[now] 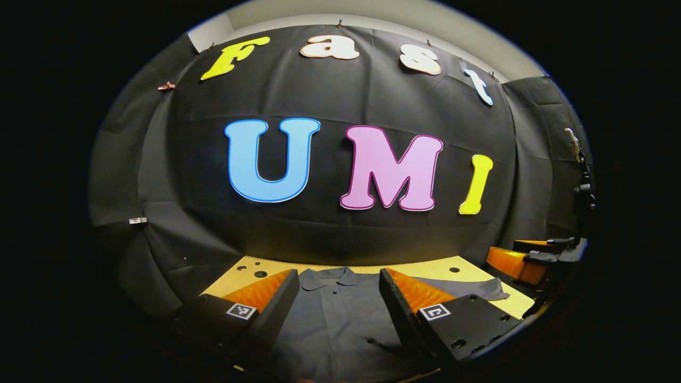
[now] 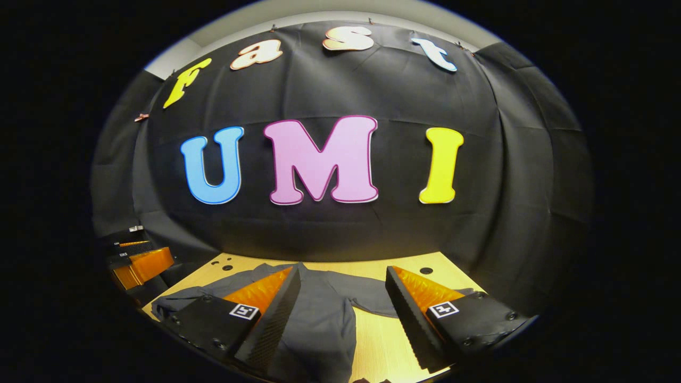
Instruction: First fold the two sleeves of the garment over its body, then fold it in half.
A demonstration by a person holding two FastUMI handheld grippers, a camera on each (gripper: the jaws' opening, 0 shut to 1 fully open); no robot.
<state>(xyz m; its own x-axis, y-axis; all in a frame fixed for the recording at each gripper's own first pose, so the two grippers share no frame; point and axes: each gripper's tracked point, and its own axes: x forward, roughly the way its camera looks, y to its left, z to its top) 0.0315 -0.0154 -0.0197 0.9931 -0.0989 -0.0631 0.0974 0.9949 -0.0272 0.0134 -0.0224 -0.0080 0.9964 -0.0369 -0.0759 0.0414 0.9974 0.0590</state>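
matt grey cloth garment on a smooth pale wood table

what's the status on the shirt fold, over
Left tongs open over the shirt. Right tongs open. Shirt flat on the table, sleeves not yet folded. Nothing in the way.

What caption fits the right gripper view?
Open right gripper poised above a grey shirt lying flat on the wooden table.
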